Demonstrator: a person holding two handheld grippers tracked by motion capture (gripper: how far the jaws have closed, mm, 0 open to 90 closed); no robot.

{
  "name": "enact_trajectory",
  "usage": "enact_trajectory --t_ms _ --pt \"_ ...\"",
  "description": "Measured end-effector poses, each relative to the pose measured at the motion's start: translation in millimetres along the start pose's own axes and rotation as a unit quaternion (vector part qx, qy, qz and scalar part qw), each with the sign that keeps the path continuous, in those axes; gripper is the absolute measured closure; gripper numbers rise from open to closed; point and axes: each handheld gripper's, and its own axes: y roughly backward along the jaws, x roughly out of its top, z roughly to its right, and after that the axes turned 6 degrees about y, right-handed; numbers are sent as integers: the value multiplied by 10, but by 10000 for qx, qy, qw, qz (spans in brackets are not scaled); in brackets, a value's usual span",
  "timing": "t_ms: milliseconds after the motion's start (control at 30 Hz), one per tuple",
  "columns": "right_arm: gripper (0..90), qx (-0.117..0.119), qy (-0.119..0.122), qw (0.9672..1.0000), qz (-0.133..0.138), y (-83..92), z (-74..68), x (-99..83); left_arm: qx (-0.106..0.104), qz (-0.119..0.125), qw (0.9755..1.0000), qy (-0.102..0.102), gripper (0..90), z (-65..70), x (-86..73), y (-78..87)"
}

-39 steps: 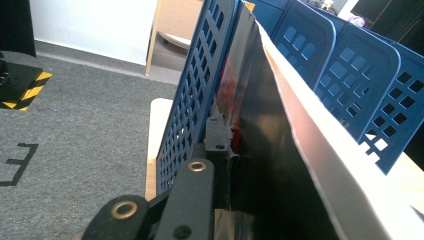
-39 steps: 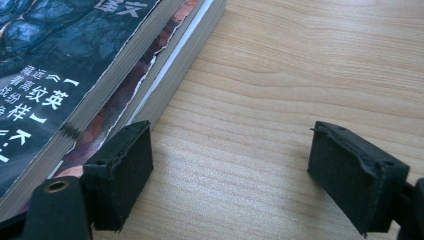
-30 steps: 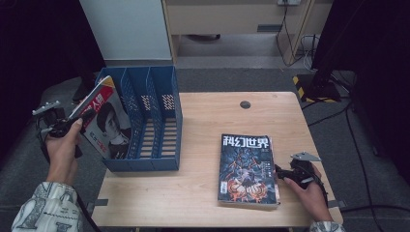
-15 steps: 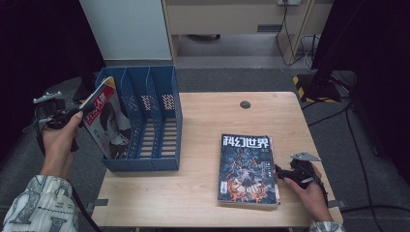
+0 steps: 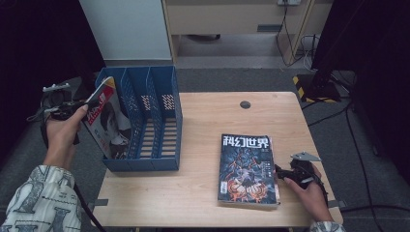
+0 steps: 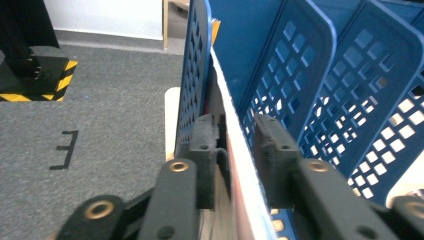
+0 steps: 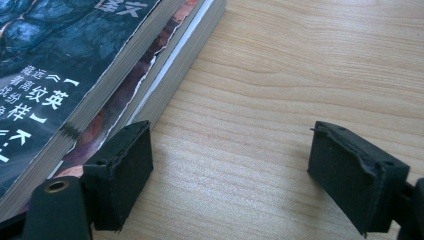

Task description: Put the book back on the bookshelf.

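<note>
Magazine (image 5: 107, 116) with a red-and-white cover stands tilted in the leftmost slot of the blue file rack (image 5: 164, 121), top corner leaning out past the rack's left wall. Left gripper (image 5: 80, 105) sits at that upper edge, off the table's left side. In the left gripper view the white page edge (image 6: 235, 165) runs up between the two black pads (image 6: 272, 150); jaws have just been opening, and a sliver of gap shows on the right pad's side, so the magazine stands between them rather than pinched. Rack's perforated dividers rise close on the right of that view, outer wall (image 6: 192, 85) tight on the left; little side room in the slot.

Two slots to the right of the magazine show only their slatted floors.

Wooden table (image 5: 208, 121): bare board between the rack and the stack of magazines (image 5: 247, 169), which lies flat at the right front, dark illustrated cover up, spine side near the front-right corner. A small round dark spot (image 5: 245, 104) sits near the far edge.

Right gripper (image 5: 283, 175) rests low on the table just beside the stack's right edge. In the right gripper view the jaws stand wide apart with bare wood between them; left pad (image 7: 120, 170) lies against the stack's ragged page edges (image 7: 150, 90), right pad well clear.
</note>
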Motion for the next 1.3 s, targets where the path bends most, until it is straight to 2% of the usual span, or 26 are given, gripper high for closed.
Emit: enact_trajectory --t_ms 67,133,267,600,933,1300 --pt "181 1 7 10000 2 0 1 0 2 -21 10000 33 747 -7 4 -5" --pt "181 -1 5 10000 -1 0 0 0 26 -40 10000 38 819 -19 11 -4" --pt "181 -1 5 10000 -1 0 0 0 55 -79 9999 45 858 -56 24 16" --pt "181 -1 0 10000 0 0 0 0 46 45 10000 67 862 -46 29 106" --pt "181 -1 0 10000 -1 0 0 0 -62 387 9992 66 864 -55 73 236" --pt "181 -1 2 10000 -1 0 0 0 -110 578 9983 36 864 -36 92 259"
